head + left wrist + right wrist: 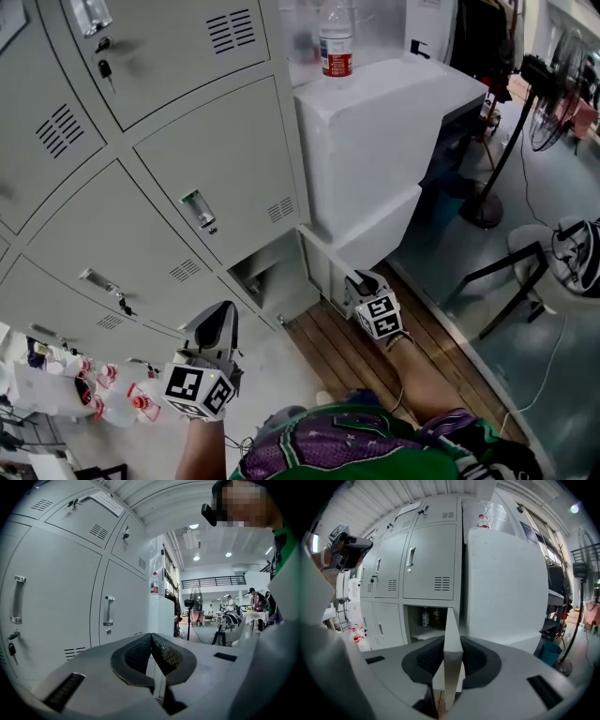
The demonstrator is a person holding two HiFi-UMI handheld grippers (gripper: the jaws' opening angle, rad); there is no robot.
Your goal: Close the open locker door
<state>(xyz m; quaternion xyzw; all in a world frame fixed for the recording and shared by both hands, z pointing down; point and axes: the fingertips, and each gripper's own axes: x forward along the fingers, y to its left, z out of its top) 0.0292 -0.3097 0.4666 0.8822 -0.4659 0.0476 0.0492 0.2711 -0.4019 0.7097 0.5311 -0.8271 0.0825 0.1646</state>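
Item 1: my right tongs (453, 651), clamped on the free edge of the open locker door (453, 620). The door stands swung out from the lowest right-end compartment (272, 277) of the locker bank (169, 187).

Item 2: my left tongs (151, 638), pads pressed together with nothing between them. They are held in front of the locker bank's closed doors, left of the open compartment.

Item 3: small bottles (430, 617), on the shelf inside that compartment.

Item 4: white block (375, 141), just right of the locker bank; I cannot tell whether it touches the bank's side.

Item 5: water bottle (335, 42), upright on top of the white block.

Item 6: wooden floor boards (328, 352), at the foot of the locker bank, below the open compartment.
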